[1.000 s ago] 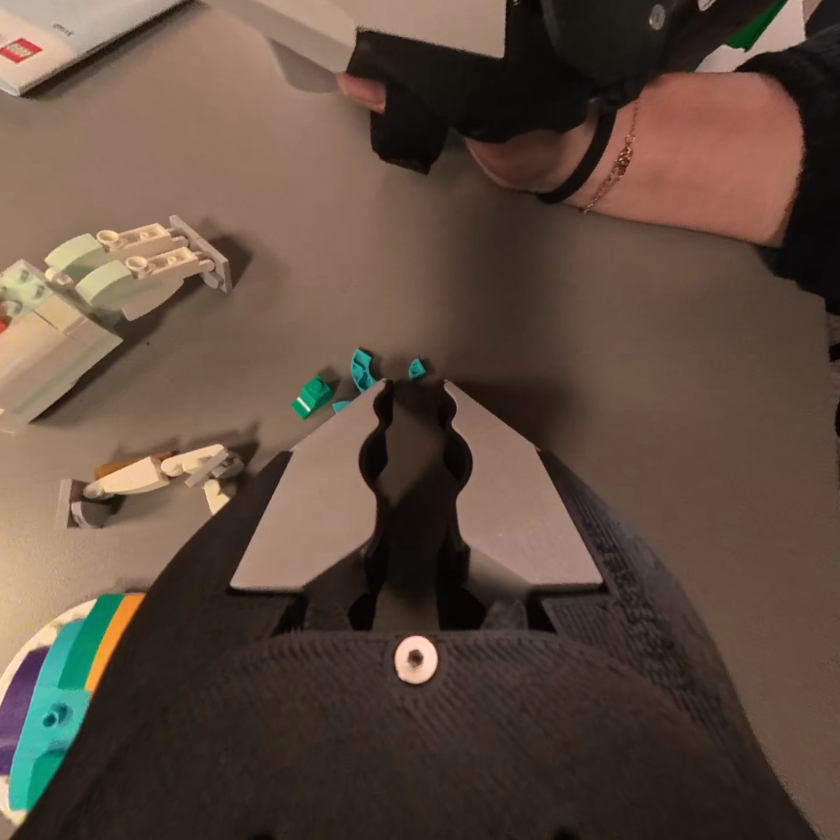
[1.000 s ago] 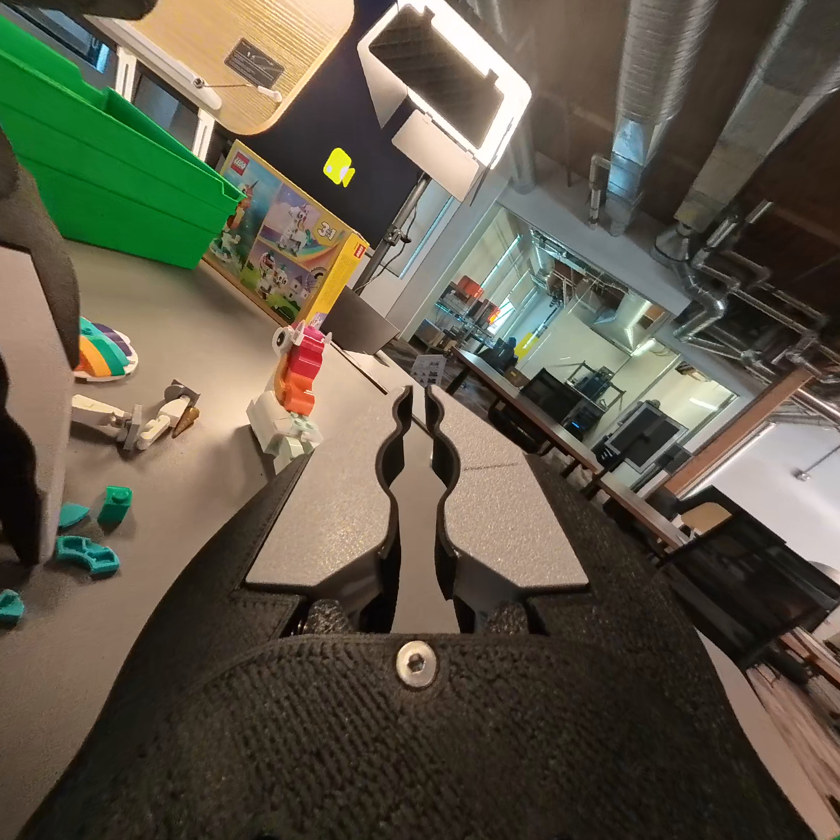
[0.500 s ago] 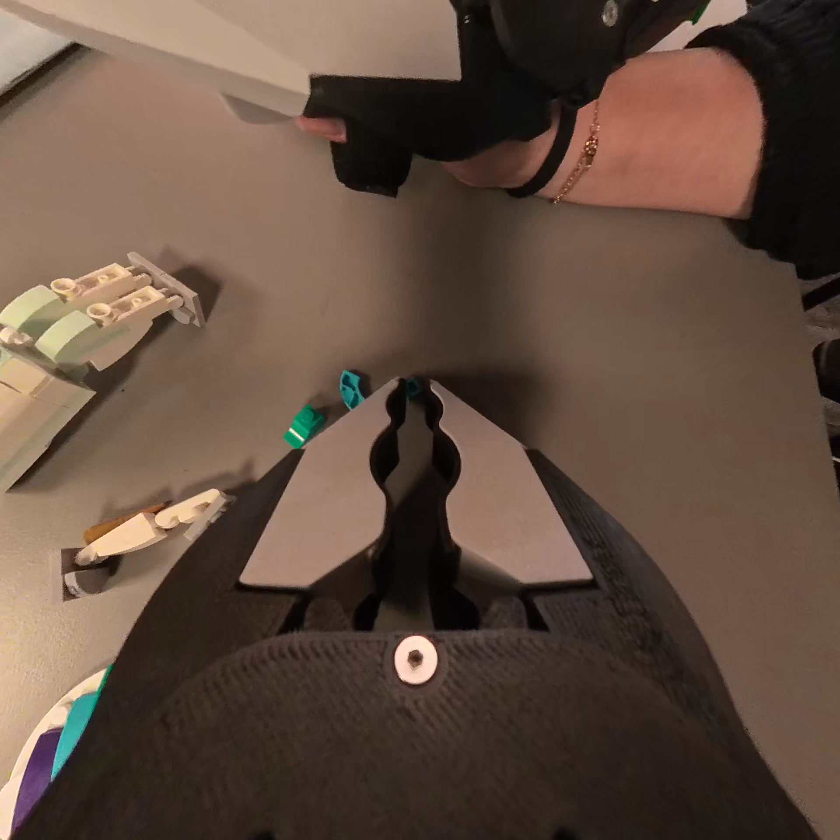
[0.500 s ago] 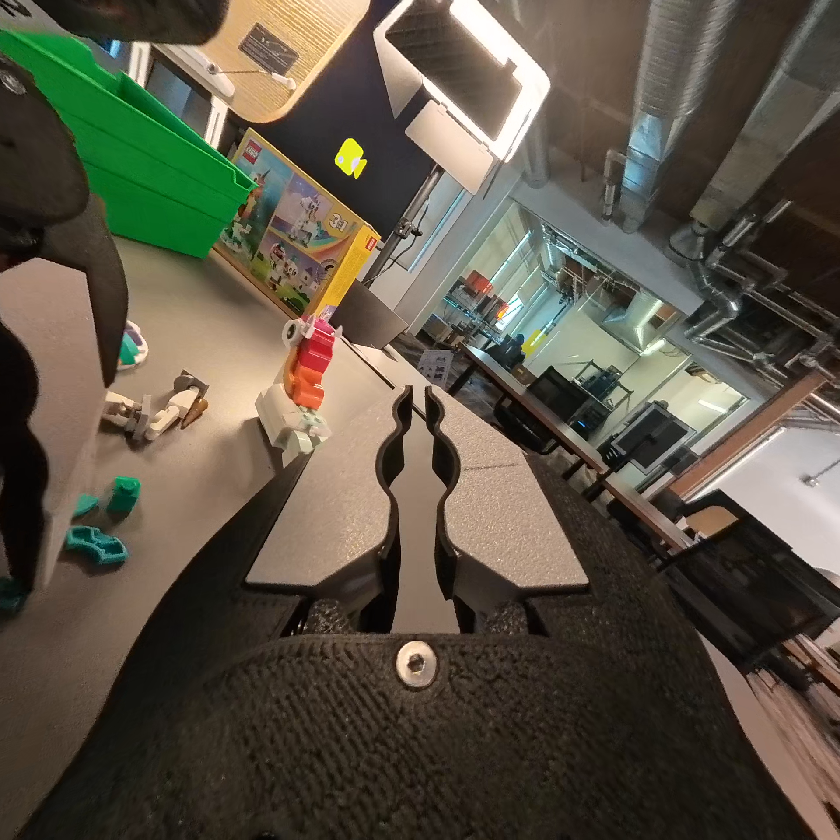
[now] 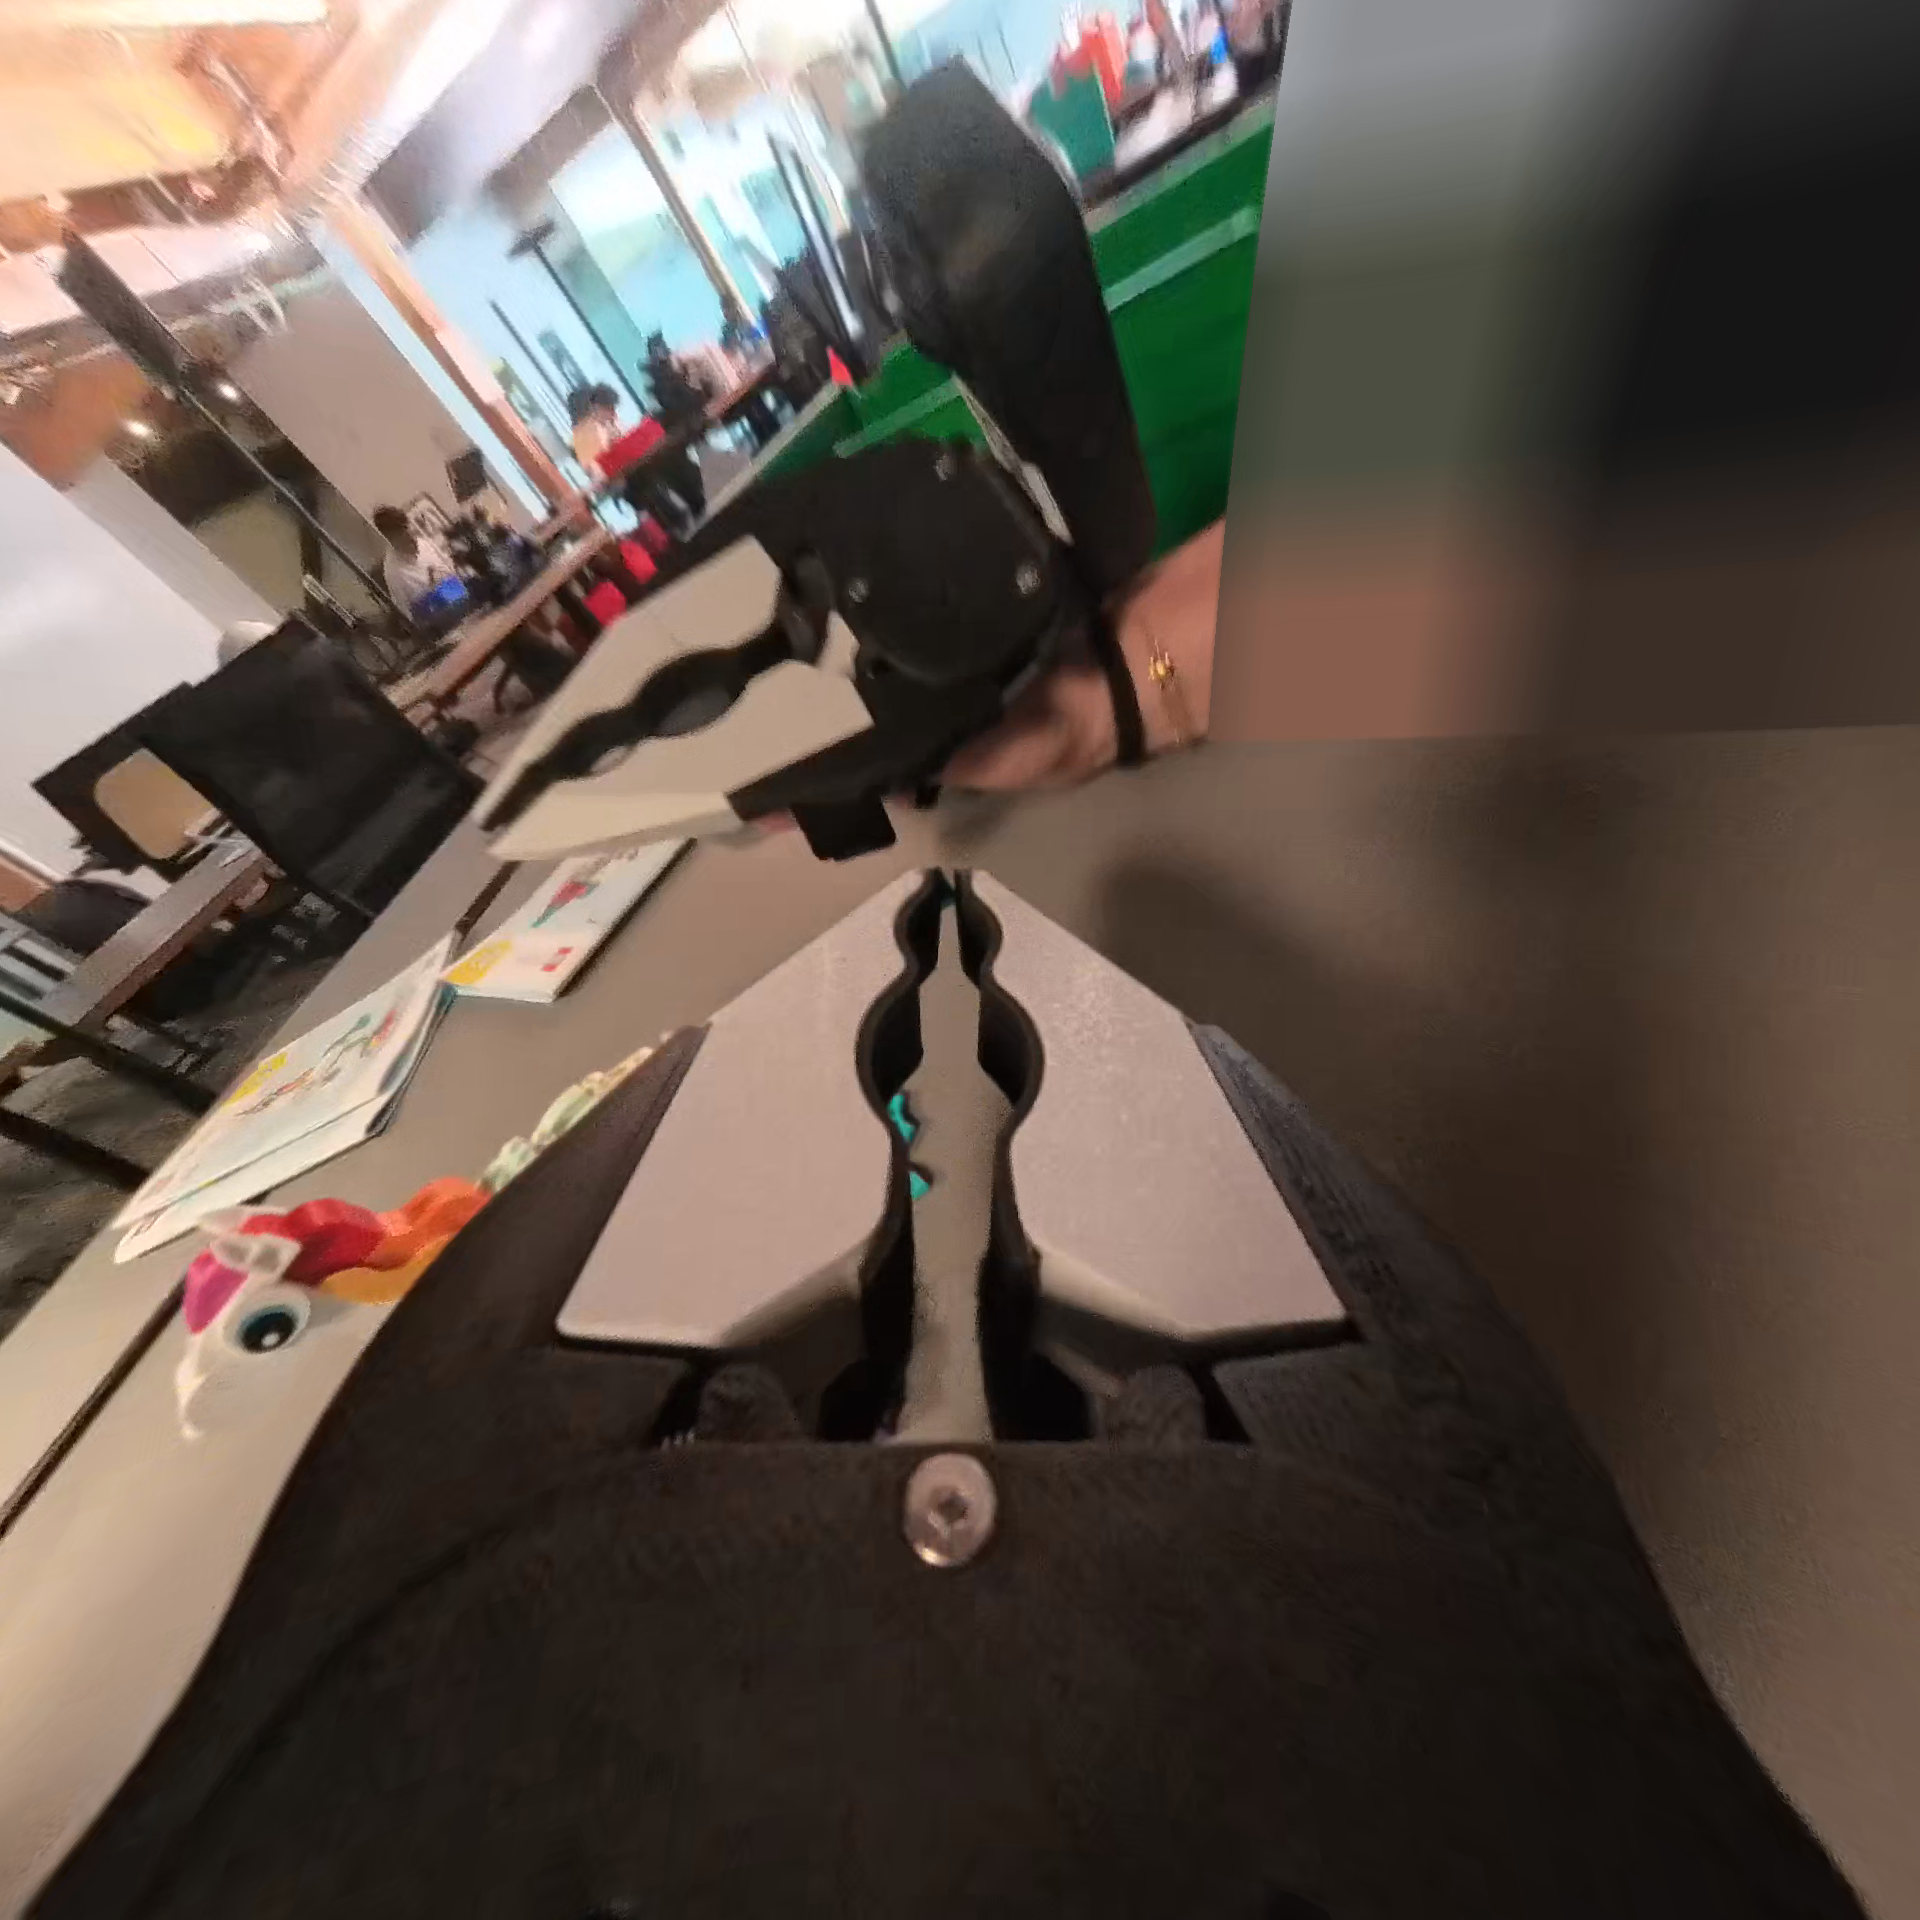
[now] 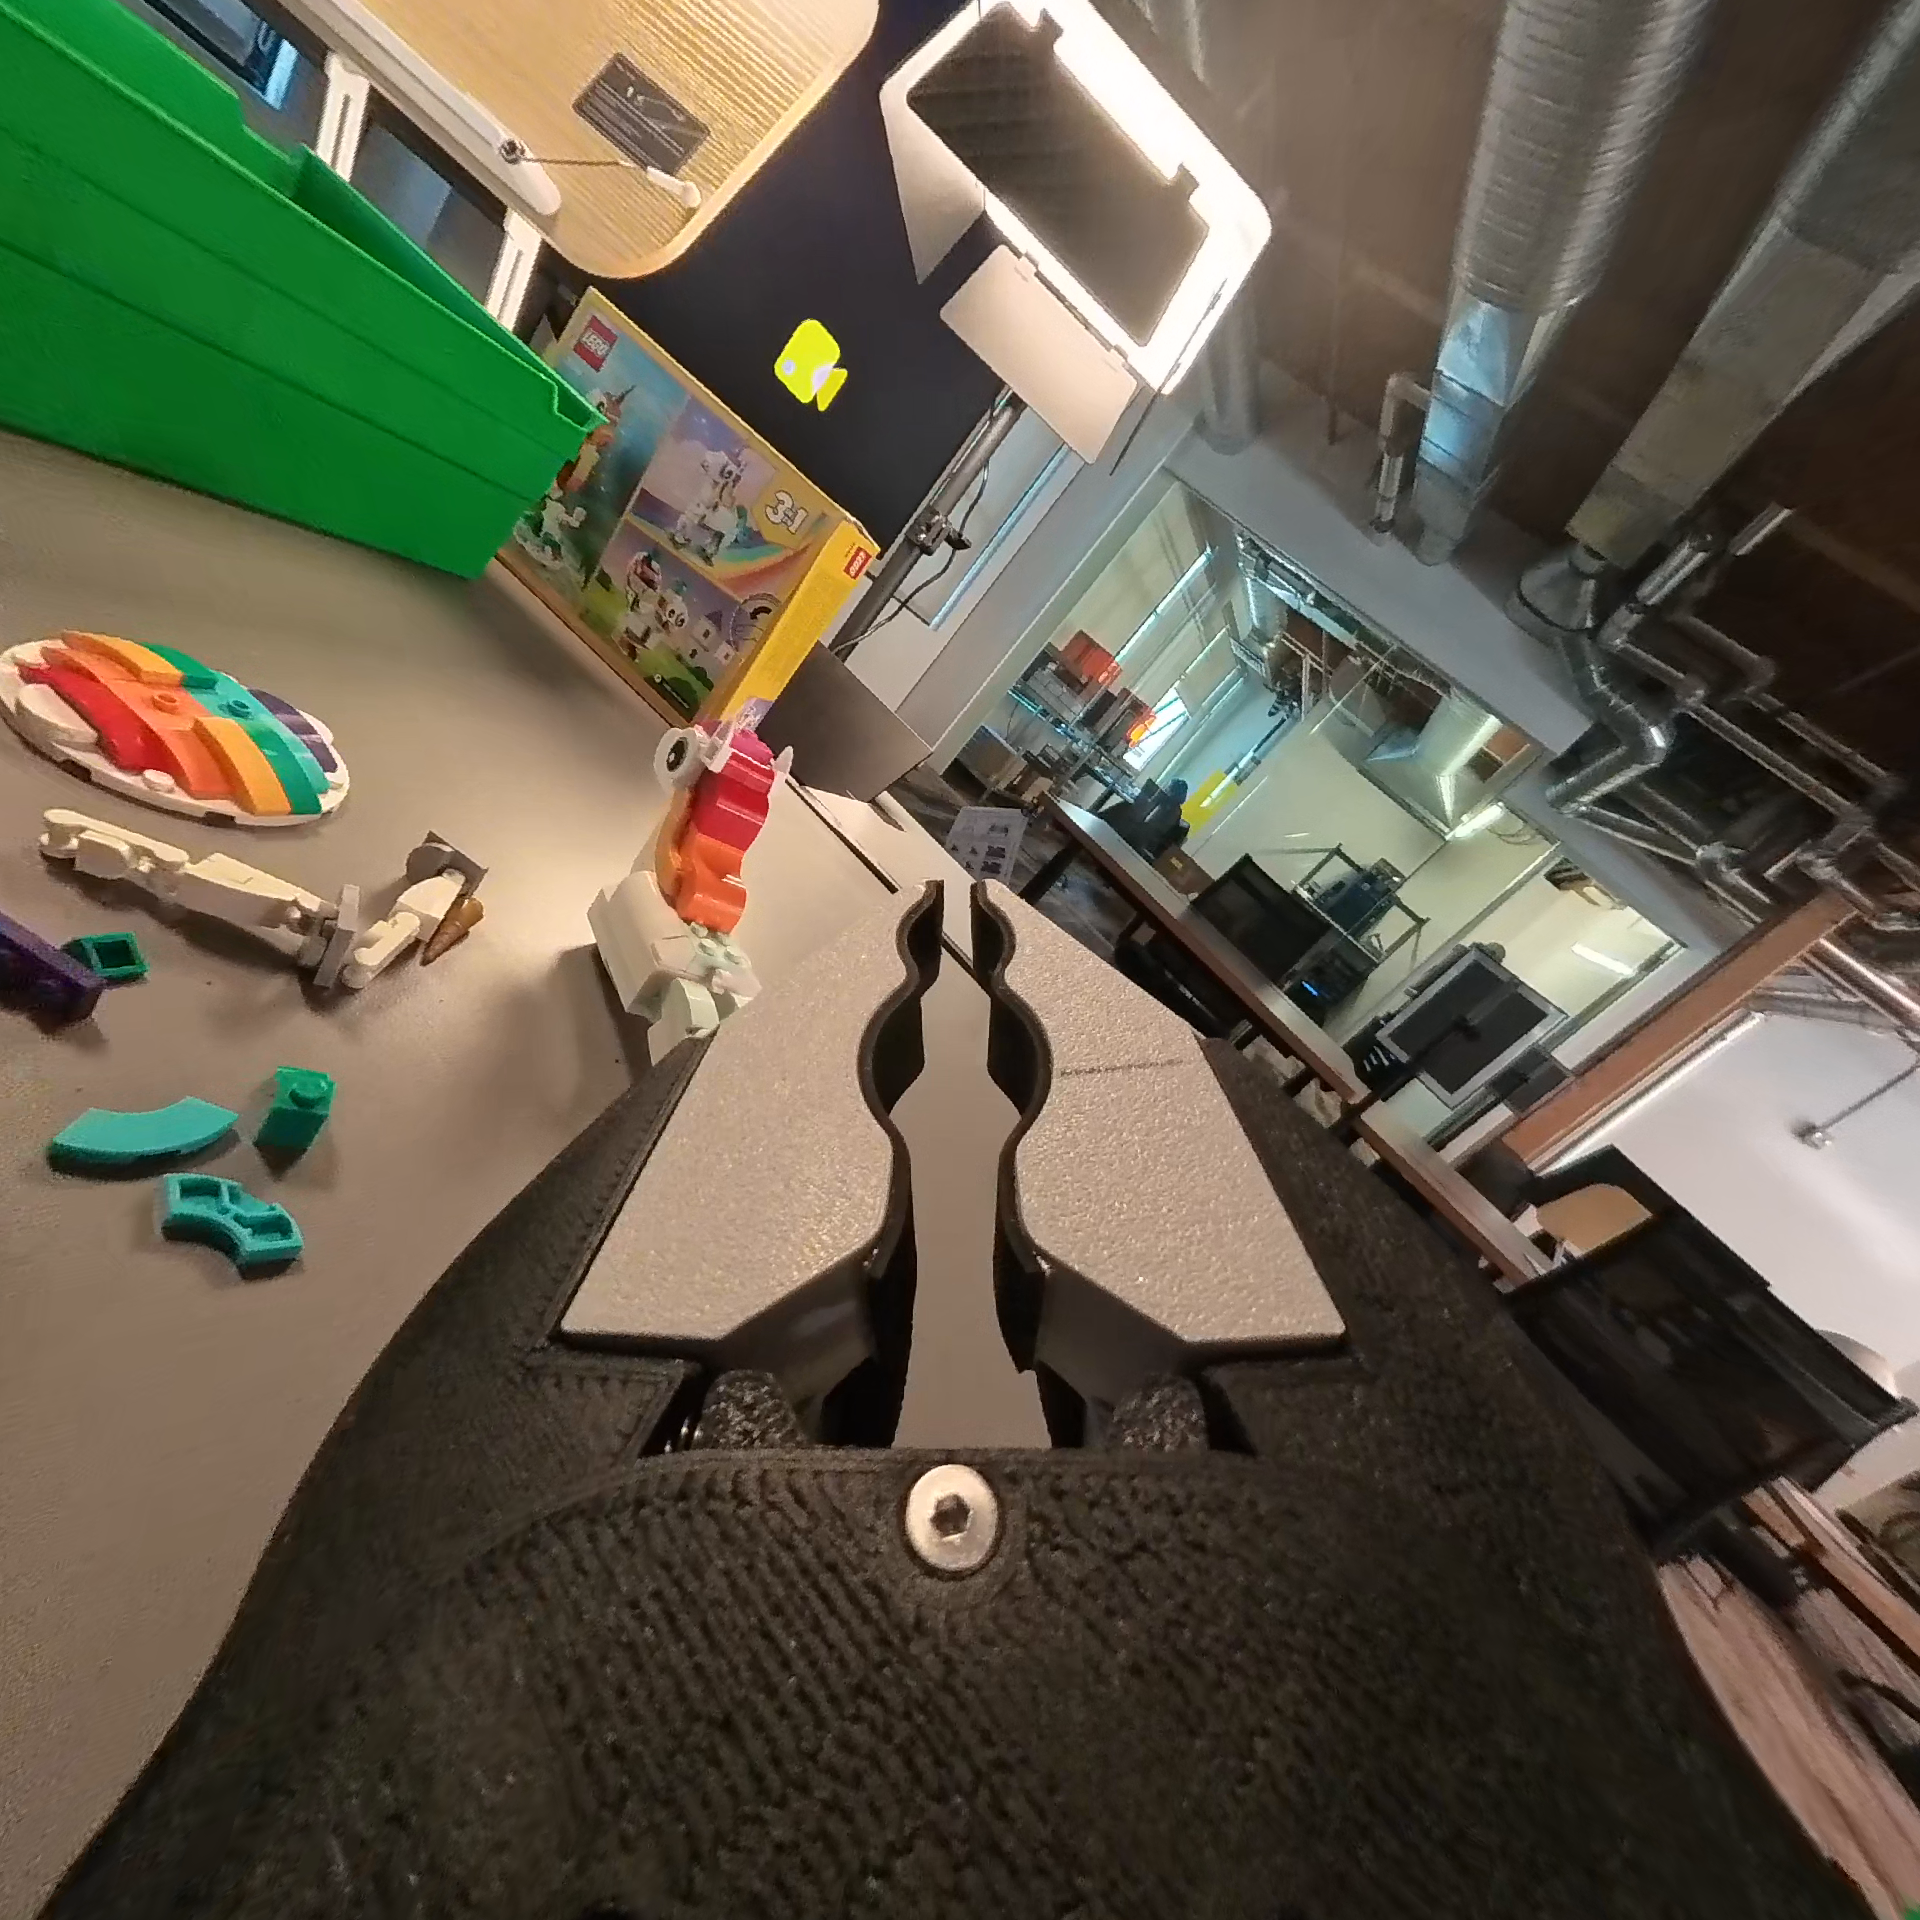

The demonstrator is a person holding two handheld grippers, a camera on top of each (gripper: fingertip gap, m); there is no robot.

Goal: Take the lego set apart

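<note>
In the left wrist view my left gripper (image 5: 942, 891) is shut on a small teal lego piece (image 5: 943, 902) pinched at its tips and held above the grey table (image 5: 1558, 1039). The unicorn body with its red and orange mane (image 5: 343, 1252) lies at the left. My right gripper (image 5: 497, 821) hovers beyond, held by a gloved hand. In the right wrist view the right gripper (image 6: 957, 904) is empty, its jaws all but closed. The unicorn body (image 6: 707, 883) stands just left of its tips. Loose teal pieces (image 6: 234, 1221), a green brick (image 6: 296, 1107) and white leg parts (image 6: 208, 894) lie farther left.
A round rainbow plate (image 6: 177, 727), a purple piece (image 6: 42, 982), a green bin (image 6: 208, 312) and the yellow set box (image 6: 696, 551) stand at the back left. Instruction booklets (image 5: 301, 1101) lie near the table's far edge. Other tables and chairs lie beyond. About 12 cm separates my left fingertips from my right. My left gripper's tips are some 10 cm from the green brick (image 6: 296, 1107).
My left gripper closed on the small teal piece and swung up from looking down at the table to looking across it. It left the right wrist view. The right gripper barely moved.
</note>
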